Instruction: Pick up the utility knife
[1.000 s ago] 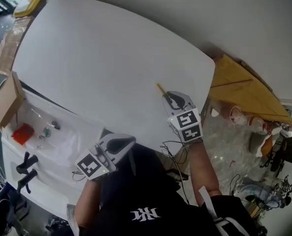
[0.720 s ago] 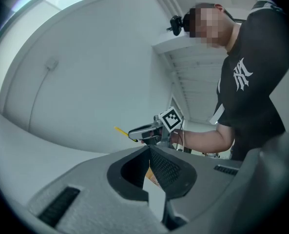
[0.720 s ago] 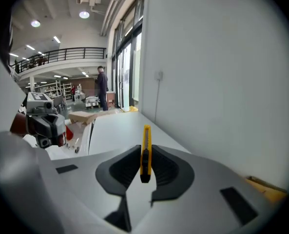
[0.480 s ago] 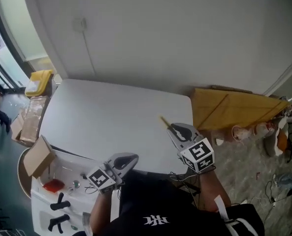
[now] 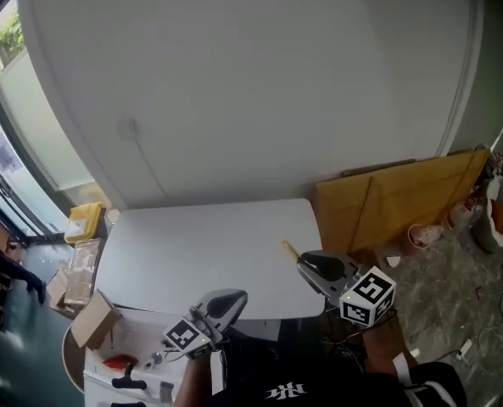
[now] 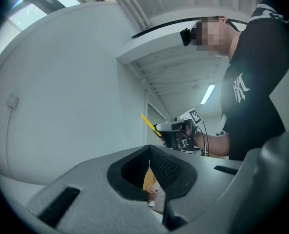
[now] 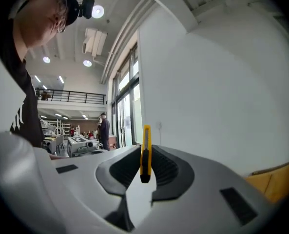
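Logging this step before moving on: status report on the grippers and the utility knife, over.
Right gripper: jaws shut on yellow utility knife. Left gripper: jaws shut, empty. Knife up off the white table; nothing blocking it.

A workshop hall with mezzanine railing [image 7: 71, 97], machines [image 7: 80, 145].

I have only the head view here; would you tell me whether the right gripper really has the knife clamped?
Observer: Yes. The right gripper view shows the yellow knife standing upright between the jaws of the right gripper, which are shut on it.
Operator: Thank you. Is the left gripper carrying anything?
Observer: No. In the left gripper view the left gripper has its jaw tips together with nothing between them.
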A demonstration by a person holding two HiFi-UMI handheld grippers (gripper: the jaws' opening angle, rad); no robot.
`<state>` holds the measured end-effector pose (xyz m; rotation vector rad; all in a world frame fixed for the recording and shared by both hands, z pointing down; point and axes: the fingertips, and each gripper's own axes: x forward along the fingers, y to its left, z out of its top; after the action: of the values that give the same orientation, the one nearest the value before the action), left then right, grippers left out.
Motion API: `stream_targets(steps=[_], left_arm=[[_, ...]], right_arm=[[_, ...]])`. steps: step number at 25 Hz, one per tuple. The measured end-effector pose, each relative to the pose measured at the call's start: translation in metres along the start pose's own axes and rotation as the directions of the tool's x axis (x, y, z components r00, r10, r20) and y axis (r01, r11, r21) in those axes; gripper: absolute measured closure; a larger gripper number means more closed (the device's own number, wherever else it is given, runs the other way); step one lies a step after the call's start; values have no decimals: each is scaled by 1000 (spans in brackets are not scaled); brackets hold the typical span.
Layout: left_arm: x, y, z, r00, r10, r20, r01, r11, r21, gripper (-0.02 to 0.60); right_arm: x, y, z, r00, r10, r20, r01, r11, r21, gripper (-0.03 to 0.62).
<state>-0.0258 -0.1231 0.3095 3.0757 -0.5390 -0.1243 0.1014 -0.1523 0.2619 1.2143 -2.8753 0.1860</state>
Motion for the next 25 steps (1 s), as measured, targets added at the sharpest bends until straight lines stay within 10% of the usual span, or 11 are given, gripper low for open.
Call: stream_targets(steps=[14, 25], left_arm=[[17, -196, -43, 980, -147, -138, 138, 988, -70, 577], [-24, -225, 6, 981, -188, 42, 190, 980, -56, 577]], right_arm=[[-217, 56, -12, 953, 21, 301, -112, 952, 286, 537], [-227, 144, -10, 953, 73, 294, -179, 918, 354, 537]])
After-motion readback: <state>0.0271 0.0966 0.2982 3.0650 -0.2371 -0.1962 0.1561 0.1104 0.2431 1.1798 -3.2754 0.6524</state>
